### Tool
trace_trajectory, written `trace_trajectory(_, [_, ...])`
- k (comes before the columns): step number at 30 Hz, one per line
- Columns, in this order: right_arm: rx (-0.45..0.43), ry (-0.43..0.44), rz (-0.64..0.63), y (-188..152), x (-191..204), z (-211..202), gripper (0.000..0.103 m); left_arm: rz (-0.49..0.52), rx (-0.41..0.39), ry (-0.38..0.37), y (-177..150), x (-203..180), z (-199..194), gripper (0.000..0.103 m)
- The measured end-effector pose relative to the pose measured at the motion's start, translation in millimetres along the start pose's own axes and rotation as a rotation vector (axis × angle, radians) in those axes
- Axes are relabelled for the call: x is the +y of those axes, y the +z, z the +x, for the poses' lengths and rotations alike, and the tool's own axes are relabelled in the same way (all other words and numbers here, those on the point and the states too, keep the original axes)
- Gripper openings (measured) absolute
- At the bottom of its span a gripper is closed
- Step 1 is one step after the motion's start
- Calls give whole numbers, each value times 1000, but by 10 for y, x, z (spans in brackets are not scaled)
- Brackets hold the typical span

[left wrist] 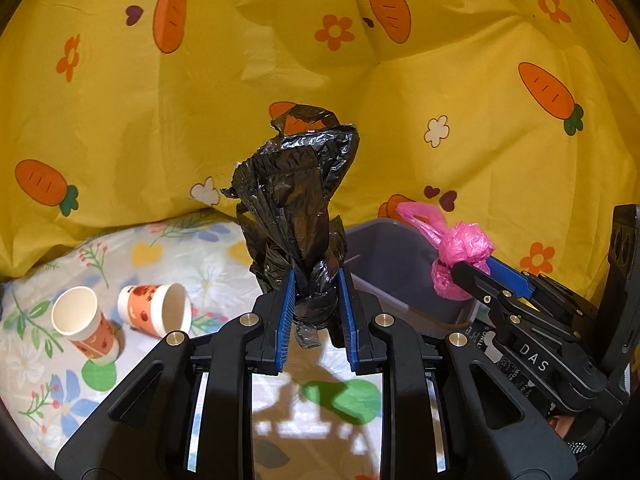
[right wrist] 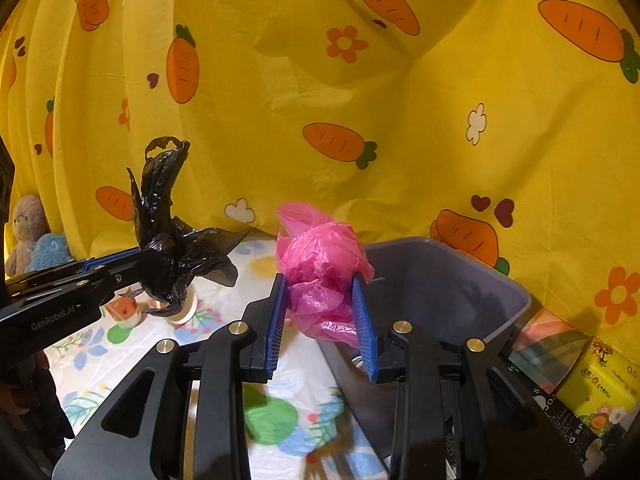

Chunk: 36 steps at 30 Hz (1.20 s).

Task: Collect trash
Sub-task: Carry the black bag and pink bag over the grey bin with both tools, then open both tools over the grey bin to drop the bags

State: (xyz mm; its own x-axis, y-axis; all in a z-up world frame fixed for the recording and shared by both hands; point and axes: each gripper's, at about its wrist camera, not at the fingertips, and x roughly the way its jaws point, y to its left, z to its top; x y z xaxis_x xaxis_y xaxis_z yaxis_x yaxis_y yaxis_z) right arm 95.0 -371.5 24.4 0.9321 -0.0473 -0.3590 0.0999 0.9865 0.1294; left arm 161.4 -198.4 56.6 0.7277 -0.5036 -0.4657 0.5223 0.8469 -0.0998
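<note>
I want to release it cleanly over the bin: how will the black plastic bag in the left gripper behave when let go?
The black plastic bag looks thin and crinkled, so probably very light. Its loose top stands unsupported, so it may drift. Film wedged against the left gripper pads might cling.

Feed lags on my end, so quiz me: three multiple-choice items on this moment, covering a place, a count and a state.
1. Where is the grey bin?
A. by the right gripper
B. left of the cups
C. on the curtain

2. How many paper cups are on the floral cloth?
A. one
B. two
C. four

3. The left gripper is:
A. open and empty
B. shut on the black bag
C. shut on a cup

Answers: 1 A, the bin sits beyond the right gripper holding the pink bag; 2 B, two show; 3 B, blue pads pinch it.
</note>
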Motion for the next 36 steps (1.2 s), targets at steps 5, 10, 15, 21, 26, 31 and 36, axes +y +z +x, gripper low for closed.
trace_trajectory(5, [-2,-50,34,37,-222,53,33,11,7,-71,121,-168,231,21])
trace_trajectory(10, [12,-85,57,27,-376,130,33,0,8,-146,208,-276,454,21])
trace_trajectory(15, [19,-100,68,24,-459,203,33,-9,37,-182,249,-355,683,21])
trace_trajectory(21, [30,-108,85,5,-519,270,33,-32,69,-225,244,-367,882,21])
trace_trajectory(26, [32,-113,79,1,-524,304,33,-49,94,-257,214,-382,1008,21])
trace_trajectory(31, [35,-120,81,-13,-541,330,33,-83,112,-285,196,-363,1110,22])
trace_trajectory(36, [40,-131,83,-42,-591,363,49,-95,108,-291,168,-348,1138,61])
